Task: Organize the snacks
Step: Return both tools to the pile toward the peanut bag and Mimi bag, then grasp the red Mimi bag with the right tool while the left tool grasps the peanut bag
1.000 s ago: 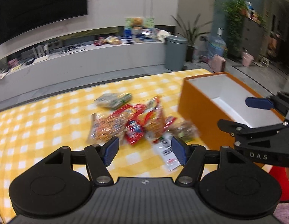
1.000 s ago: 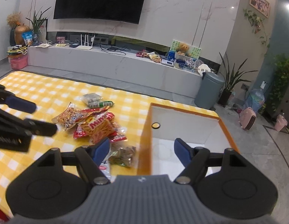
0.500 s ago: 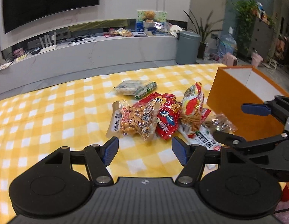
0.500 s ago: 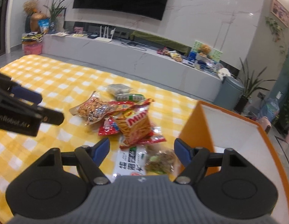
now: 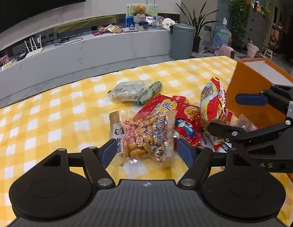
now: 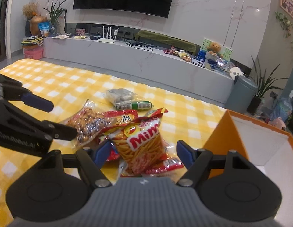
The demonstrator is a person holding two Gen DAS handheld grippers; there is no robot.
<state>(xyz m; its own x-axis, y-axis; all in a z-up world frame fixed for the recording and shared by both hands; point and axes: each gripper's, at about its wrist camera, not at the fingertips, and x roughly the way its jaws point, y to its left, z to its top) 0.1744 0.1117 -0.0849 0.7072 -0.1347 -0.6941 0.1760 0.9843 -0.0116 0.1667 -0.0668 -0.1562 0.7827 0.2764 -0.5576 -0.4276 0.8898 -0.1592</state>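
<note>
A pile of snack bags lies on the yellow checked cloth. My left gripper is low over a clear bag of peanuts. Its jaws are opening, the bag lies between them, and the pads do not press on it. My right gripper stands open around an orange-red bag of snack sticks, also not squeezed. A red bag lies between the two bags, and a green-and-white pack lies behind them. To the right stands an orange box with a white inside. Each view shows the other gripper, right and left.
A green sausage stick lies by the far pack. The cloth stretches bare to the left. Beyond the table's far edge are grey floor, a long TV console, a grey bin and potted plants.
Both grippers have moved forward and down onto the snack pile, which now fills the view. The left jaws have spread wider around the peanut bag. The orange box has slid to the right edge.
</note>
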